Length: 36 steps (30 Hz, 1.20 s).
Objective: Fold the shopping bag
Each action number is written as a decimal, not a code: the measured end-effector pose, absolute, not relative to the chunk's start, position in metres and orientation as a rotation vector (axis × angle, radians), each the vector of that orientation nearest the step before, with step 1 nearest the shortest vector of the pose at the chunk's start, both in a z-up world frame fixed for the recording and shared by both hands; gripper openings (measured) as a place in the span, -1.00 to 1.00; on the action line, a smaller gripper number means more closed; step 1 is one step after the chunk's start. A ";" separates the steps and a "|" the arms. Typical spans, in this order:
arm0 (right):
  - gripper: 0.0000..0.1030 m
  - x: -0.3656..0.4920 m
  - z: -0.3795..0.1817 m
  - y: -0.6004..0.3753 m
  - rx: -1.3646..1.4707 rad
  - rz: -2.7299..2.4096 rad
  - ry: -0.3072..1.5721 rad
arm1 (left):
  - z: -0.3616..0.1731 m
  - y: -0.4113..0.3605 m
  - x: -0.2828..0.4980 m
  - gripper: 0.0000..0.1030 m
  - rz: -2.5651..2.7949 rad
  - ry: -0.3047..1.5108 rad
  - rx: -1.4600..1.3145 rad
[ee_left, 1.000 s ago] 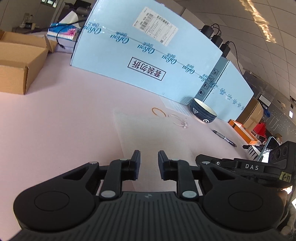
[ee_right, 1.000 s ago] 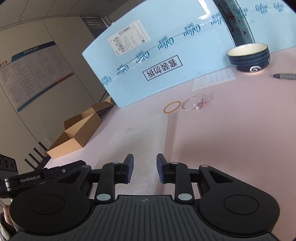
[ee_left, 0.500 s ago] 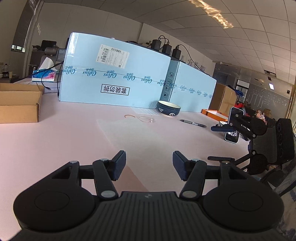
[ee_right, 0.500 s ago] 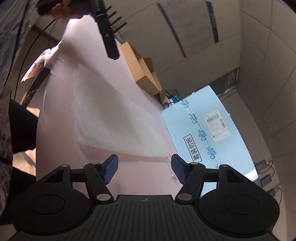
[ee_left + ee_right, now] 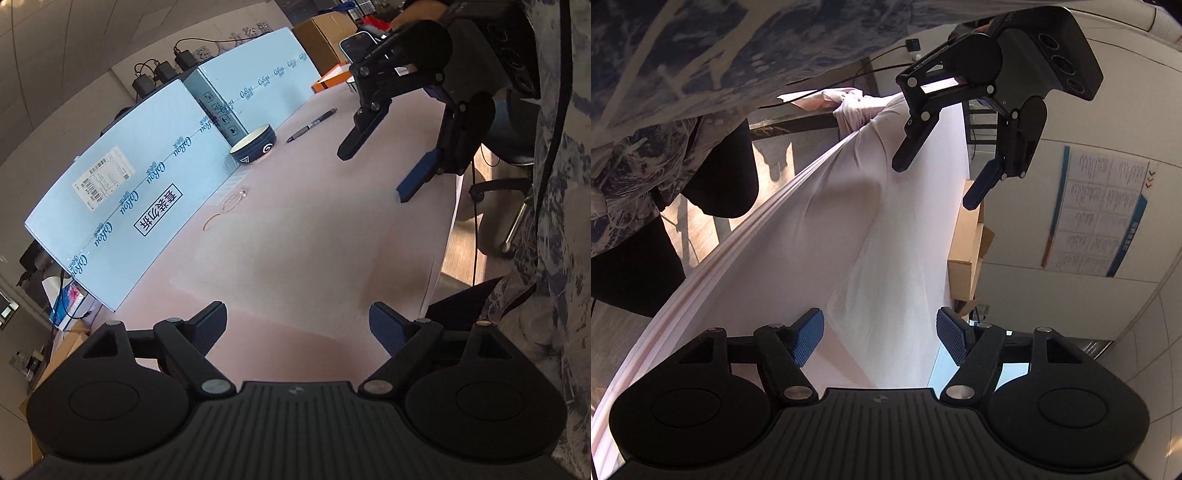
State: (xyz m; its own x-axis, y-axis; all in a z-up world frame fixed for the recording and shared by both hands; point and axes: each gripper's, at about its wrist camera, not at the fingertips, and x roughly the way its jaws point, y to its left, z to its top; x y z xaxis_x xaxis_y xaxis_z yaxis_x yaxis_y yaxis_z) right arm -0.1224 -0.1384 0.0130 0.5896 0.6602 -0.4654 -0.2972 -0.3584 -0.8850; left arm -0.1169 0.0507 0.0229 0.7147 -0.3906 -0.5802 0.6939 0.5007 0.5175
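The shopping bag (image 5: 306, 254) is a thin, translucent sheet lying flat on the pink table (image 5: 317, 173). In the left wrist view my left gripper (image 5: 297, 321) hovers at the bag's near edge. Its jaws are opening wide, with nothing between them. My right gripper (image 5: 375, 173) hangs over the far end of the bag, facing me. In the right wrist view the bag (image 5: 886, 266) stretches away from my right gripper (image 5: 881, 332), whose jaws are also opening on nothing. My left gripper (image 5: 936, 181) shows at the top, above the table's far end.
Two long pale-blue cartons (image 5: 147, 177) stand along the table's far side. A dark bowl (image 5: 255, 149), a pen (image 5: 312, 125), a rubber band (image 5: 210, 221) and a thin ring (image 5: 234, 199) lie near them. The person's patterned clothing (image 5: 561, 184) is past the table edge (image 5: 447, 236). Cardboard boxes (image 5: 967, 251) stand beyond.
Both grippers have rolled, drawn apart and opened wider. They were side by side over the bag; now they face each other from its opposite ends.
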 end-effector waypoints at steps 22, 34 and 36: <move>-0.76 -0.119 -0.012 -0.139 -1.616 1.023 -0.305 | 0.015 0.031 -0.106 0.64 -0.816 0.411 0.872; -0.93 -0.106 0.020 -0.125 -1.339 1.027 -0.114 | 0.010 0.021 -0.110 0.64 -0.816 0.365 0.882; -0.93 -0.100 0.034 -0.122 -1.246 1.019 -0.081 | 0.009 0.019 -0.112 0.64 -0.797 0.329 0.894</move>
State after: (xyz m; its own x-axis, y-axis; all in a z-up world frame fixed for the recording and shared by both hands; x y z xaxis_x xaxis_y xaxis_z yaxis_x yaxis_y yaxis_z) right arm -0.0996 -0.1222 0.0340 0.5812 0.6723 -0.4585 -0.5910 -0.0385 -0.8057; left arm -0.1121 0.0192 0.0089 0.6739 -0.4778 -0.5635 0.7363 0.3707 0.5661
